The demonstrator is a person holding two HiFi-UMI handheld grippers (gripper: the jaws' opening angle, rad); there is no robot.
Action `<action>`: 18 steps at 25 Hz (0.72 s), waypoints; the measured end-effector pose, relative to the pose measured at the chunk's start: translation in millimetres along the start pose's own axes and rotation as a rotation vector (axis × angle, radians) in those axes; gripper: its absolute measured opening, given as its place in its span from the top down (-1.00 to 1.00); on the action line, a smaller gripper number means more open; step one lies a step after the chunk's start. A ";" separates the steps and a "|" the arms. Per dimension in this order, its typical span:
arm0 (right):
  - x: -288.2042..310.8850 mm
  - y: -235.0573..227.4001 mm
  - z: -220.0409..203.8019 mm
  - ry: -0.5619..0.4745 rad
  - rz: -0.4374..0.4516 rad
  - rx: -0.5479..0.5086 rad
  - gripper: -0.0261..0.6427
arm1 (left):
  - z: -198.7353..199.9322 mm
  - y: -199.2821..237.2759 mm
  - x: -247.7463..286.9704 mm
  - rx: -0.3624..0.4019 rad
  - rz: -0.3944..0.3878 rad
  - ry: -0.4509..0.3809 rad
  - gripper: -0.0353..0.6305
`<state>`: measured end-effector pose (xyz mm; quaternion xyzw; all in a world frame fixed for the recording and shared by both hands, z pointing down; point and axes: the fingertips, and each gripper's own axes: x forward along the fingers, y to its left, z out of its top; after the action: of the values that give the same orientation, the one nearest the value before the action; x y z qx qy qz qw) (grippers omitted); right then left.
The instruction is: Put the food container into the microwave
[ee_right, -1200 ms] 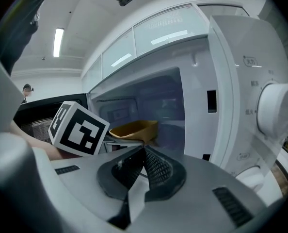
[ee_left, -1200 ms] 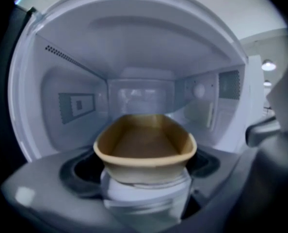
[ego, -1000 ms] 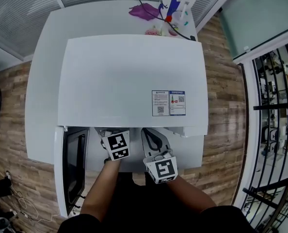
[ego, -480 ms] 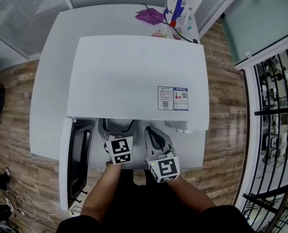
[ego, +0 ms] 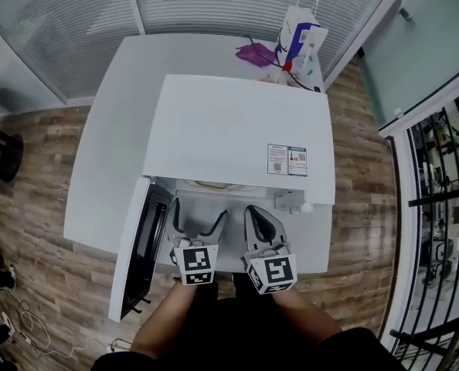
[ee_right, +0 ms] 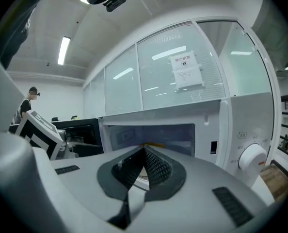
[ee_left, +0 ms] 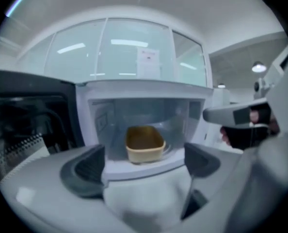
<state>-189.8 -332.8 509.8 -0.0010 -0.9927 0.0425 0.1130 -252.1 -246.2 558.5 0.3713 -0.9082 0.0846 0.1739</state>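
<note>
Container sits mid-floor inside microwave, placement apparently done. Left hand-held gripper released, jaws apart, empty, just outside opening. Right hand-held gripper clenched on nothing. Door swung open left, likely awaiting closing.

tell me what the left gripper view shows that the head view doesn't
Only the left gripper view: the food container sitting inside the microwave cavity. Only the head view: the label sticker on the microwave's top and a purple item at the back of the table. Both: the open door and the left hand-held gripper, jaws apart.
</note>
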 end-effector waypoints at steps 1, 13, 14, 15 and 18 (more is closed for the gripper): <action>-2.3 2.9 3.6 -0.007 -0.001 -0.004 0.91 | 3.1 3.6 -7.4 0.003 0.006 -0.008 -0.58; -22.5 12.8 40.9 -0.102 -0.045 -0.021 0.91 | 27.9 1.6 -60.2 0.006 -0.022 -0.086 0.88; -23.5 13.0 43.4 -0.104 -0.051 -0.027 0.91 | 30.8 0.3 -62.5 0.000 -0.033 -0.093 0.88; -24.4 13.3 45.2 -0.103 -0.056 -0.036 0.91 | 33.9 -0.4 -64.5 -0.005 -0.041 -0.101 0.88; -26.9 15.8 47.6 -0.093 -0.054 -0.074 0.91 | 40.8 -1.1 -67.5 -0.009 -0.061 -0.121 0.88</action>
<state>-174.4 -321.4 456.2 0.0236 -0.9974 0.0029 0.0677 -216.9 -215.0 495.2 0.4023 -0.9057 0.0526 0.1228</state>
